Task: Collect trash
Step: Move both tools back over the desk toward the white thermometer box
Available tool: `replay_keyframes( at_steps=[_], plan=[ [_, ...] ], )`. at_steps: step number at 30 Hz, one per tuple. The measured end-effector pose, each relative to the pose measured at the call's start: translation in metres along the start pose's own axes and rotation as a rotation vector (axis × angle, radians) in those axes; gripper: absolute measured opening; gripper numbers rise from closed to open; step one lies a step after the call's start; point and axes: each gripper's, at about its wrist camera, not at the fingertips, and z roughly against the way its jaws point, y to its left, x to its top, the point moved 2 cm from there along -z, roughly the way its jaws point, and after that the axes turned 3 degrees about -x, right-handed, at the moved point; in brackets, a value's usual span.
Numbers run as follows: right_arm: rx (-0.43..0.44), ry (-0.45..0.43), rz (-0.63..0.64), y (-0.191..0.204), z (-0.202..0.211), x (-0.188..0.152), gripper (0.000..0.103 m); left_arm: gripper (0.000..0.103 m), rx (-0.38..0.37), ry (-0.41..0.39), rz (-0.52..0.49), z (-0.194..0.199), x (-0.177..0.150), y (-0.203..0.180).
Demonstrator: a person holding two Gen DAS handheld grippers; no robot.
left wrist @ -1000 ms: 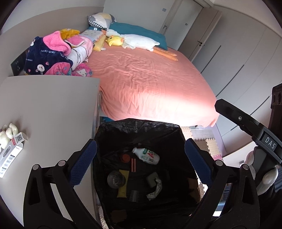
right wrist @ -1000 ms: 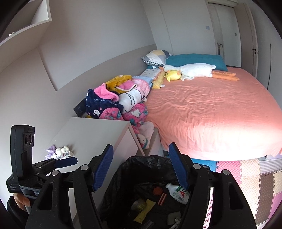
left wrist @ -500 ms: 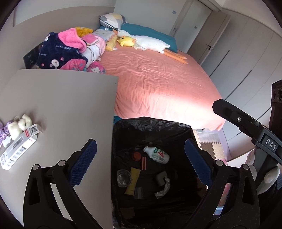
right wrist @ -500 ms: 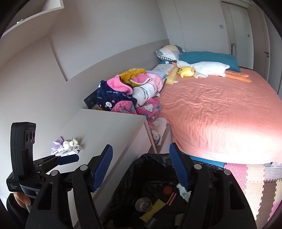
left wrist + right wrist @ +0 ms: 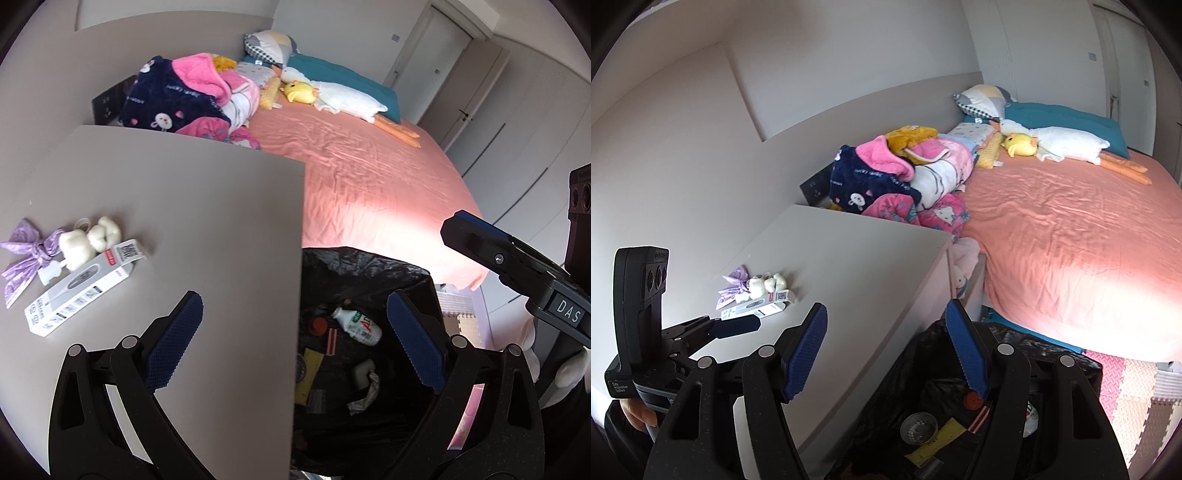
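Note:
A bin lined with a black bag (image 5: 369,266) (image 5: 1027,332) stands between the bedside table and the bed. Inside lie a white bottle (image 5: 356,325), a yellow wrapper (image 5: 308,369) and crumpled paper (image 5: 364,391). On the grey bedside table (image 5: 184,206) (image 5: 849,266) lie a white flat carton (image 5: 79,282) (image 5: 757,308), small white plush toys (image 5: 88,240) (image 5: 766,284) and a purple ribbon (image 5: 26,258) (image 5: 733,284). My left gripper (image 5: 295,332) is open, straddling the table edge and the bin. My right gripper (image 5: 886,350) is open and empty above the same edge.
A bed with a pink sheet (image 5: 369,184) (image 5: 1071,240) fills the right side, with piled blankets (image 5: 184,99), pillows and a plush goose (image 5: 340,96) at its head. Foam floor mats (image 5: 1126,387) lie beside the bin. Wardrobe doors (image 5: 517,122) stand beyond the bed.
Both grippers have shifted left, from over the bin toward the bedside table. The carton, plush toys and ribbon have come further into view. The jaws' gaps have not changed.

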Motion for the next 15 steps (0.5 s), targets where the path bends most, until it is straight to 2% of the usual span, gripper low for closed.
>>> replay_keyframes(
  at_steps=[15],
  plan=[
    [0.074,0.062,0.050,0.050,-0.046,0.008,0.068,0.096,0.091,-0.018,0.071,0.022,-0.005,0.067]
  ],
)
